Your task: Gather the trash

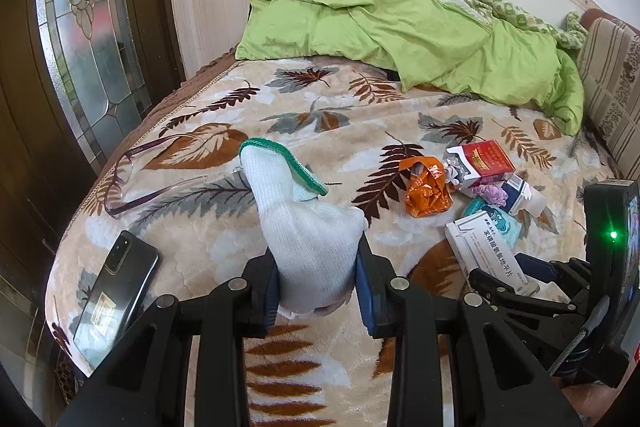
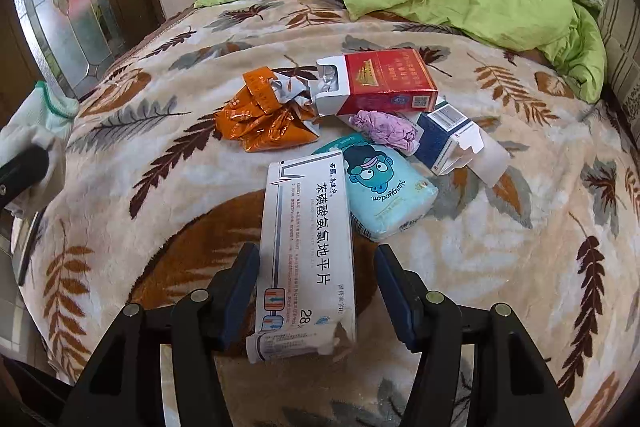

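Observation:
My left gripper (image 1: pixel 316 275) is shut on a white knit glove (image 1: pixel 304 223) with a green cuff, held above the bed. My right gripper (image 2: pixel 318 283) is open with its fingers on either side of a white medicine box (image 2: pixel 308 247) that lies on the blanket; it also shows in the left wrist view (image 1: pixel 484 251). Beyond the medicine box lie a light-blue tissue pack (image 2: pixel 384 191), a crumpled orange wrapper (image 2: pixel 264 115), a red cigarette box (image 2: pixel 380 83), a purple paper wad (image 2: pixel 384 129) and a blue-and-white carton (image 2: pixel 452 143).
The bed has a leaf-pattern blanket (image 1: pixel 320 107). A green quilt (image 1: pixel 400 23) is piled at the back. Glasses (image 1: pixel 132 179) and a black phone (image 1: pixel 116 283) lie on the left side near the bed edge. A wooden glass door (image 1: pixel 80 27) stands at left.

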`<state>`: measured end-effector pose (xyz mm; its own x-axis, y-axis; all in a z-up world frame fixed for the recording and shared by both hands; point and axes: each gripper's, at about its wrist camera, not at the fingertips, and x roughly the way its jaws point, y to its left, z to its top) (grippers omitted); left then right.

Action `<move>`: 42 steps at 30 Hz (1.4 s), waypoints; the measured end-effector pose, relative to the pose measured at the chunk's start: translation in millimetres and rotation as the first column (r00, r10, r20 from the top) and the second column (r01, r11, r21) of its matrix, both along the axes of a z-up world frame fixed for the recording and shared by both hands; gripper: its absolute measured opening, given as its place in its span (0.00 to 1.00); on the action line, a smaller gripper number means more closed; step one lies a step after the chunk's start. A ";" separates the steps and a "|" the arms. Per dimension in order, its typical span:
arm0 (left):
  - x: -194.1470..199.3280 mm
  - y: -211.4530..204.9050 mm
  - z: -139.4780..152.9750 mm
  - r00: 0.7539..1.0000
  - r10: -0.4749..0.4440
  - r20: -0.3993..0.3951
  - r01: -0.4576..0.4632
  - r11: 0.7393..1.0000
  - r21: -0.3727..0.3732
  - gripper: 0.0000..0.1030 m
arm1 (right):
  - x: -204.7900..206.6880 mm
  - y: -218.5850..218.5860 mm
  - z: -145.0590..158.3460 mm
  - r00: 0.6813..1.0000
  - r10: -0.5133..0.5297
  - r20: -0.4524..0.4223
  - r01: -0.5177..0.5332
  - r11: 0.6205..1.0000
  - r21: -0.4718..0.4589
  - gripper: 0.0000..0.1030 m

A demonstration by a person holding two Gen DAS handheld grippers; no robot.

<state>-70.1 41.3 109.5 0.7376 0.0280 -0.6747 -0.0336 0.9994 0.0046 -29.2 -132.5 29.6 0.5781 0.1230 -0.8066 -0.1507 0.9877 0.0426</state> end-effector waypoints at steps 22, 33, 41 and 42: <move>-9.8 3.5 8.5 0.998 0.037 0.057 -0.037 0.999 0.010 0.30 | 2.4 4.8 -8.3 0.998 0.019 -0.061 -0.018 1.000 0.026 0.59; -23.1 27.0 32.2 0.971 0.170 0.167 -0.179 0.983 0.039 0.30 | -2.4 10.9 -6.9 0.999 0.034 -0.023 -0.034 0.999 -0.020 0.52; -21.4 46.6 30.9 0.963 0.228 0.147 -0.233 0.972 0.016 0.30 | -10.2 7.9 8.6 0.999 0.026 0.026 -0.027 0.999 0.029 0.52; -21.8 47.6 31.1 0.961 0.232 0.148 -0.237 0.971 0.016 0.30 | -10.9 6.6 10.7 0.999 0.024 0.032 -0.025 0.999 0.037 0.52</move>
<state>-91.9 88.9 140.5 0.7967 0.2328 -0.5577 -0.2701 0.9627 0.0158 -40.1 -125.9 40.3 0.5997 0.1676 -0.7825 -0.1767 0.9814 0.0748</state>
